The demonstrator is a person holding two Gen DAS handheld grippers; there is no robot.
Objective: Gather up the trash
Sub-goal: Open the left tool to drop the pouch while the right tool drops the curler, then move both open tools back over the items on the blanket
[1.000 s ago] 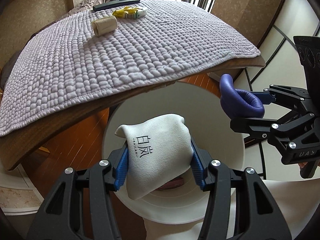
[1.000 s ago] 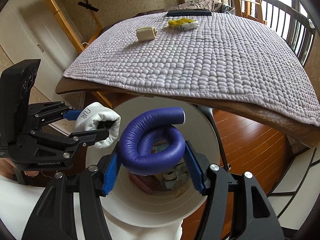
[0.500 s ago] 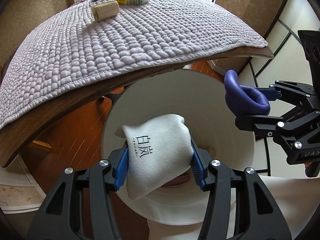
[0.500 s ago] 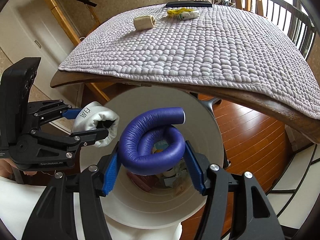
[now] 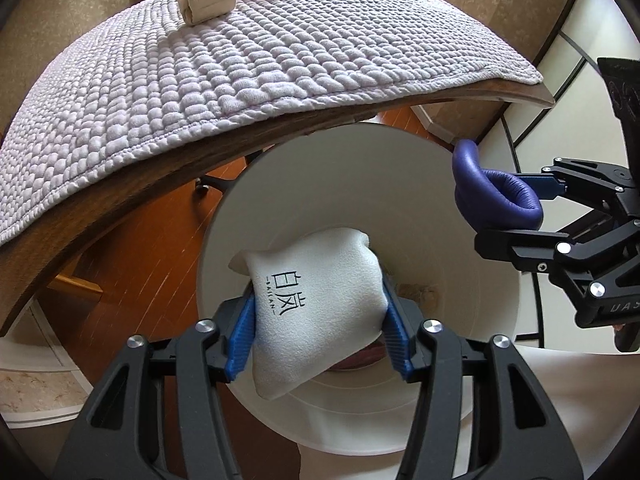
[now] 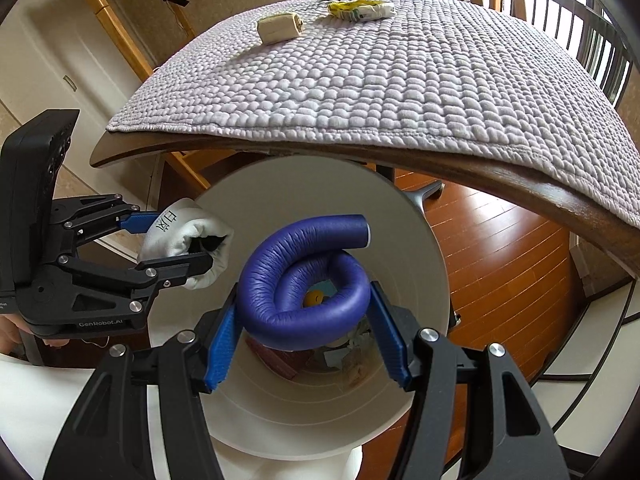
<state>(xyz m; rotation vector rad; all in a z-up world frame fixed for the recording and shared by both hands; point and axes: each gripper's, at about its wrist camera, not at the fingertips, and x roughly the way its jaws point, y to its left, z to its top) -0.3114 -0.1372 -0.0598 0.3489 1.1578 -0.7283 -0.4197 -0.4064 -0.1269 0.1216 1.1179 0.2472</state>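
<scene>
one white bin [image 5: 224, 216] sits right below both sets of fingers. left gripper [image 5: 320, 320] pinches one white pouch [image 5: 316, 308], its jaws just easing wider. right gripper [image 6: 306, 340] pinches one coiled purple tube [image 6: 304, 280], also loosening. beyond the fingers, on the tabletop's quilted mat [image 6: 400, 80]: one beige roll [image 6: 280, 28], one yellow wrapper [image 6: 360, 10].

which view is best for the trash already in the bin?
Right wrist. It looks down the white bin past the blue foam tube to scraps at the bottom. In the left wrist view the white pouch hides most of the bin floor; only a sliver shows.
</scene>
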